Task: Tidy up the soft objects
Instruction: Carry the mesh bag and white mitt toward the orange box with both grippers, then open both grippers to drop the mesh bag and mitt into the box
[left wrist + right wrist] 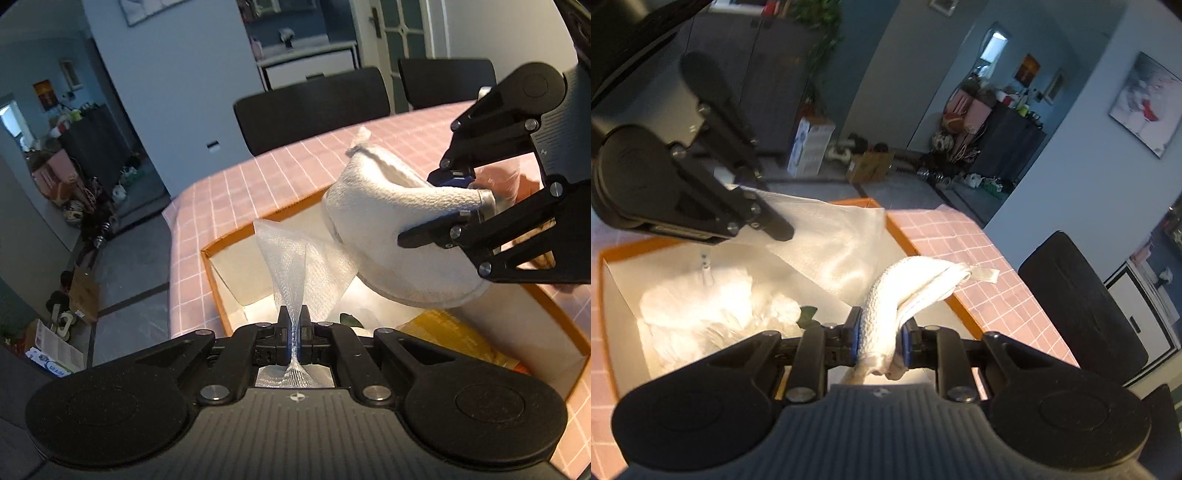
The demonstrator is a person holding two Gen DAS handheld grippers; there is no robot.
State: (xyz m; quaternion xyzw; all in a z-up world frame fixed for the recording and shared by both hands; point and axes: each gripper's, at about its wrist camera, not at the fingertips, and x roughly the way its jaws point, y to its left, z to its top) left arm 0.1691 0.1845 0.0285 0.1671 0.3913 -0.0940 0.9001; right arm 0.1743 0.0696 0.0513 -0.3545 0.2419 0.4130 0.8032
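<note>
My left gripper [294, 314] is shut on a thin white mesh cloth [303, 266] that fans upward over an orange-rimmed white box [210, 273]. My right gripper [879, 332] is shut on a folded white towel [905, 288] with a small tag at its end. In the left wrist view that towel [391, 229] hangs in a bulging fold from the right gripper [469, 195] above the box. In the right wrist view the left gripper [775, 225] comes in from the upper left, holding the mesh cloth [831, 243] over the box [923, 258]. Both cloths hang in the air above the box opening.
The box holds crumpled white fabric [713, 314], a dark green item [809, 314] and a yellow-orange packet [454, 332]. It stands on a pink checked tablecloth [277, 177]. Black chairs [314, 107] stand at the table's far side, one chair [1082, 302] close on the right. Clutter lines the floor beyond.
</note>
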